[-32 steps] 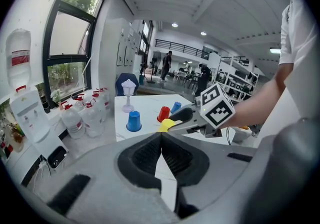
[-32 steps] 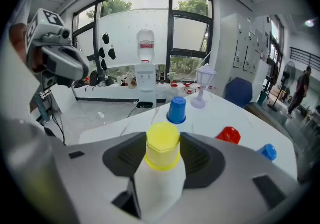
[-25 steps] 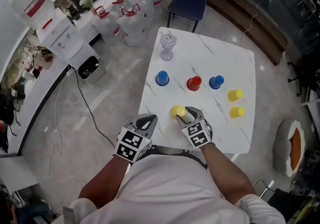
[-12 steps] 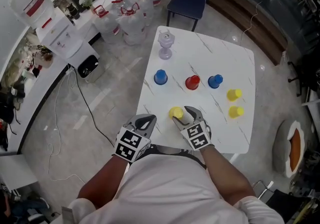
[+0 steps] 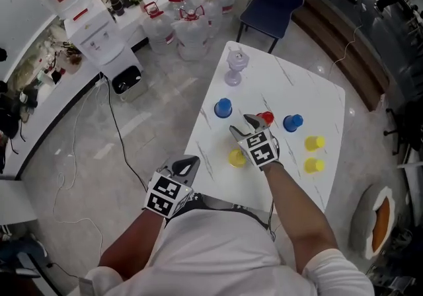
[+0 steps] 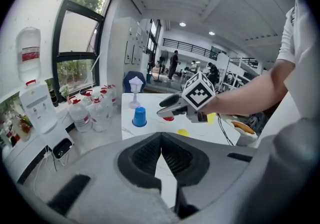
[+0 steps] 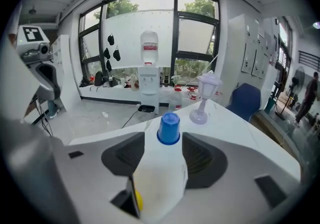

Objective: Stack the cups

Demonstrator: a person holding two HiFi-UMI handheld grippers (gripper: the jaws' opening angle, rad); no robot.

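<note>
Our right gripper (image 5: 243, 125) hovers over the bench (image 5: 297, 86), fingers spread though just narrowed, nothing between them; our left gripper (image 5: 187, 166) has fingers pressed together.

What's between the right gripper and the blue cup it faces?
Only bare tabletop before the blue cup, per the right gripper view. The right gripper, open and empty, has just been closing slightly.

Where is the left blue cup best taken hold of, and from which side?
Probably its side wall at mid-height, slanting down from the near side. The blue cup stands upside down: closed base up, no free rim, both flanks clear.
</note>
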